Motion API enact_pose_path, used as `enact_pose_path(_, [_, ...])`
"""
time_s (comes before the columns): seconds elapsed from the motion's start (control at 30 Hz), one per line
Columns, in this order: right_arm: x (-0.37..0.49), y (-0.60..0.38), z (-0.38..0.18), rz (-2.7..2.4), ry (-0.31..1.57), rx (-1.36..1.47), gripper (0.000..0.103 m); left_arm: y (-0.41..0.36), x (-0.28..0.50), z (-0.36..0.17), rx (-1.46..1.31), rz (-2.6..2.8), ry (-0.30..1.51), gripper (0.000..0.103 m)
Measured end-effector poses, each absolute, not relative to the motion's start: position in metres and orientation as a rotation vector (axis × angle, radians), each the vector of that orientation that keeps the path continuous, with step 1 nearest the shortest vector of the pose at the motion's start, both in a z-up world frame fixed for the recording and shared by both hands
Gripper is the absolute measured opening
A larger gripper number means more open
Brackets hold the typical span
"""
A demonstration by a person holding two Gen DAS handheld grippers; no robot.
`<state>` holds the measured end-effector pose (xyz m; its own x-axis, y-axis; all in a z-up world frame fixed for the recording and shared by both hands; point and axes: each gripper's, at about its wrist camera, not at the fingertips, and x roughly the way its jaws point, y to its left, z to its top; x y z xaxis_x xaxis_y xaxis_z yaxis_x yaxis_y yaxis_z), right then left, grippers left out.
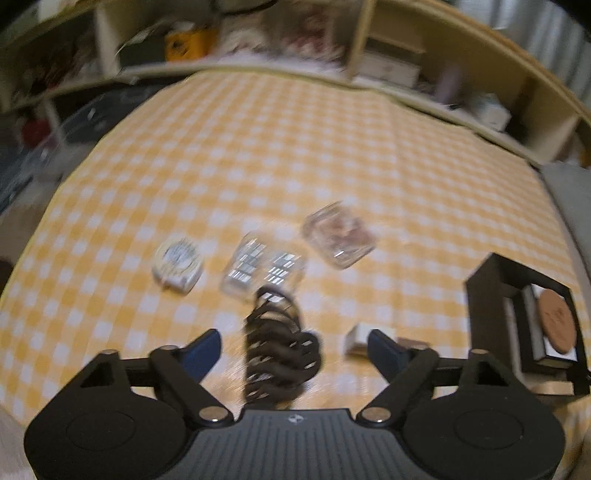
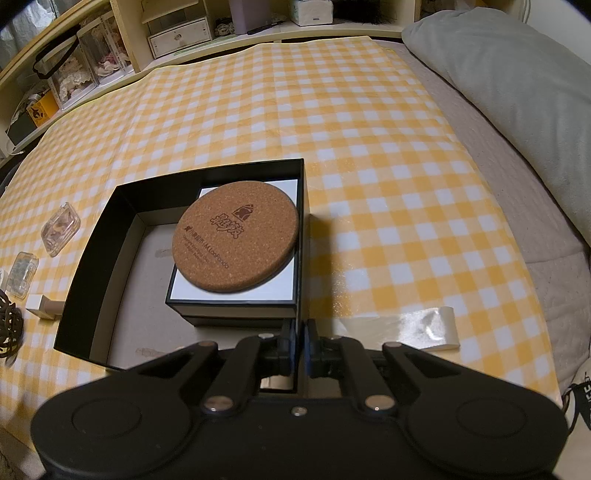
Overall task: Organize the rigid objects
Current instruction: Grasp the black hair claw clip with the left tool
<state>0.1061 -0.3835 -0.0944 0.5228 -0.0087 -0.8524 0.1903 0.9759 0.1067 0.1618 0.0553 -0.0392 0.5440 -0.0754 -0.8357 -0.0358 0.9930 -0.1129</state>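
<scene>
In the blurred left wrist view my left gripper (image 1: 295,349) stands open. A black coiled cable (image 1: 280,354) lies between its blue fingers, and neither pad touches it. Beyond it lie a round white case (image 1: 177,266), a clear case of small metal pieces (image 1: 262,269), another clear case (image 1: 338,236) and a small white block (image 1: 360,339). My right gripper (image 2: 300,341) is shut on the near right wall of an open black box (image 2: 96,258). Inside the box a cork coaster (image 2: 236,236) rests on a white-topped inner box (image 2: 232,291).
All of it sits on a yellow checked cloth (image 2: 369,147) spread over a bed. A grey pillow (image 2: 517,92) lies at the right, and a curled clear strip (image 2: 424,328) lies by the box. Cluttered shelves (image 2: 177,33) run along the far edge.
</scene>
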Motion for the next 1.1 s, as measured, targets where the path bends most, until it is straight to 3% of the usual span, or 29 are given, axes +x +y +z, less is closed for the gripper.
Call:
enact_pose_path(0.27, [0.106,-0.384,-0.095,-0.121,1.016,0.193,0.005,0.055,0.173,-0.057,-0.147,-0.029,1.033,0.071])
enact_pose_path(0.33, [0.107,-0.384,-0.095,-0.122,1.016,0.192,0.005,0.05,0.175,-0.061,-0.14,-0.036,1.044,0.062])
enact_pose_path(0.4, [0.107,-0.384,-0.095,-0.121,1.016,0.193,0.005,0.049,0.178,-0.066,-0.141,-0.02,1.065,0.041])
enact_pose_path(0.47, [0.107,-0.384,-0.095,-0.121,1.015,0.194,0.005,0.05,0.177,-0.069,-0.138,0.007,1.08,0.032])
enact_pose_path(0.9, [0.106,-0.384,-0.095,-0.122,1.015,0.193,0.005,0.011,0.145,-0.07,-0.359,-0.494,1.162,0.032])
enact_pose_path(1.1, [0.106,-0.384,-0.095,-0.122,1.015,0.193,0.005,-0.016,0.138,-0.092,-0.245,-0.57,1.255,0.036])
